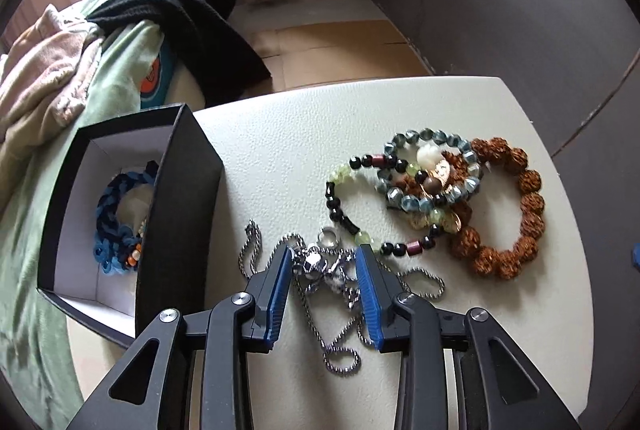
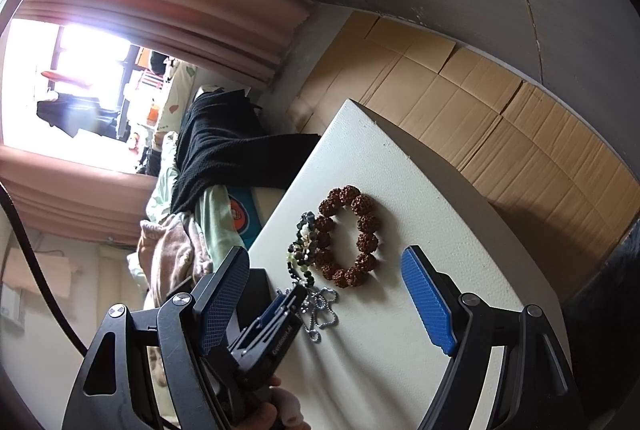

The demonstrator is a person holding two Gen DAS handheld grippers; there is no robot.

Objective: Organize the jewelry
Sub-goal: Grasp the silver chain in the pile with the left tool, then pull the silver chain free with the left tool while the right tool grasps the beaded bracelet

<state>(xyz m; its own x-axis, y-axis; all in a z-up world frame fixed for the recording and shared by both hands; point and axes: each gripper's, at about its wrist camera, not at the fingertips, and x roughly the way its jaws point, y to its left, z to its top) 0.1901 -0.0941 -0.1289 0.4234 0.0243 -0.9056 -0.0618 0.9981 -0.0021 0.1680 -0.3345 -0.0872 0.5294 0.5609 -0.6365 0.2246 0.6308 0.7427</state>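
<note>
Print (image 2: 281, 344) on left tongs (image 1: 324, 254) unreadable.

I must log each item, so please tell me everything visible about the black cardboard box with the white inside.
The black cardboard box with the white inside is open, with no lid on it. Its outer walls look matte black, its lining plain white. It stands at the left edge of the white table, beside the tangled silver chain. Inside lie a blue and black braided bracelet and some orange and white beads.
</note>
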